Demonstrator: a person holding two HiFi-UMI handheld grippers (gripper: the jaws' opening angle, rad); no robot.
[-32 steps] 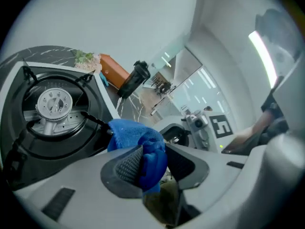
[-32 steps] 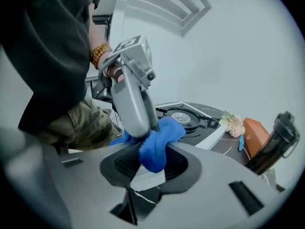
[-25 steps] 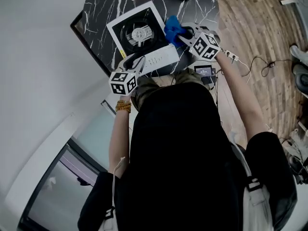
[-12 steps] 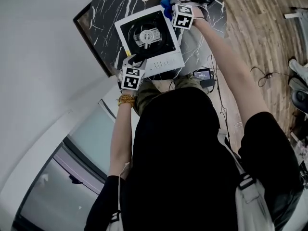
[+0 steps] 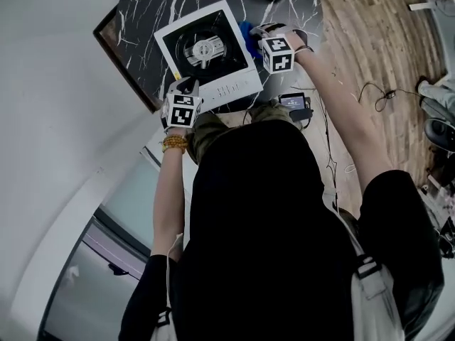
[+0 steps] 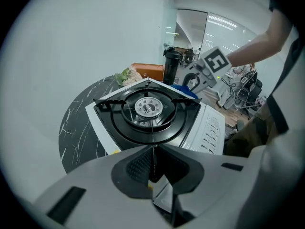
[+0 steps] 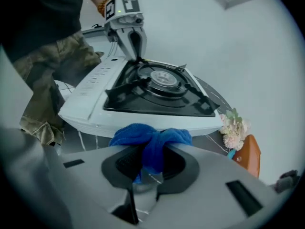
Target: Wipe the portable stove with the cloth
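While white wall hems the round black marble table at 9 o'clock, I note wood floor open at 3. Left gripper just closed on a corner of the white portable stove; right gripper pinches blue cloth beside it.

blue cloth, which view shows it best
The right gripper view: the blue cloth is close up, bunched and clamped in the right gripper, in front of the portable stove. The head view shows only a blue patch beside the stove, by the gripper's marker cube. The left gripper view shows a blue sliver past the stove's far edge.
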